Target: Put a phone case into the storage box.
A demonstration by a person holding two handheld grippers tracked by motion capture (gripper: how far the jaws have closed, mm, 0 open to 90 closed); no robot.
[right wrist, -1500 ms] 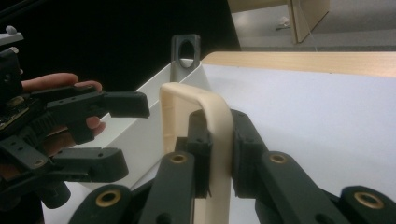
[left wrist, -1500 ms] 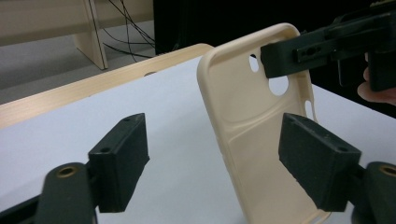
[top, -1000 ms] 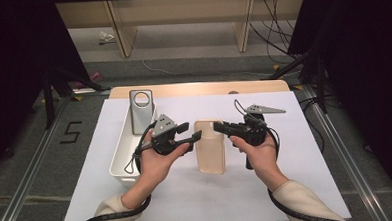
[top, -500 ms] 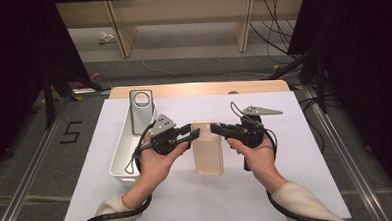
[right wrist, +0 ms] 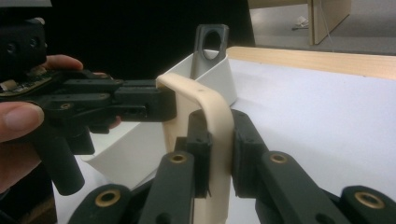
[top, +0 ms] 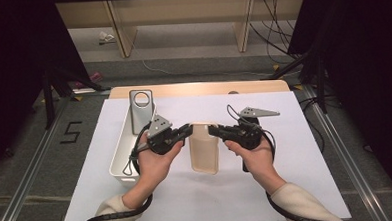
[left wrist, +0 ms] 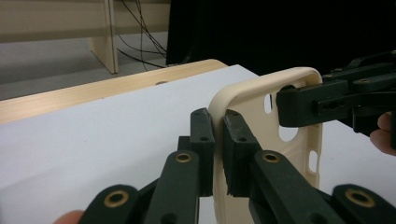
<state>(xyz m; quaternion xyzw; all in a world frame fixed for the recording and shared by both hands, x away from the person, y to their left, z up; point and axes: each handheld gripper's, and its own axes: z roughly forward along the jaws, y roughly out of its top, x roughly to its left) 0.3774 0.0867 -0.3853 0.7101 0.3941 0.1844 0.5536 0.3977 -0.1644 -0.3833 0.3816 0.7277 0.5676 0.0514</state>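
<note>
the cream phone case (top: 204, 149) lies just right of the white bin (top: 120, 154). left gripper (left wrist: 218, 135), just closed, and right gripper (right wrist: 219, 140) pinch its top edge; the gripper views reveal cutouts.

A cream phone case (top: 204, 149) stands between the two claws. The left claw (top: 188, 129) grips its upper left corner, jaws having just closed on the rim; the right claw (top: 213, 130) pinches the upper right corner. Left of the left claw a white bin (top: 120, 155) holds a grey case (top: 141, 110), on the white worktop (top: 297, 186).
</note>
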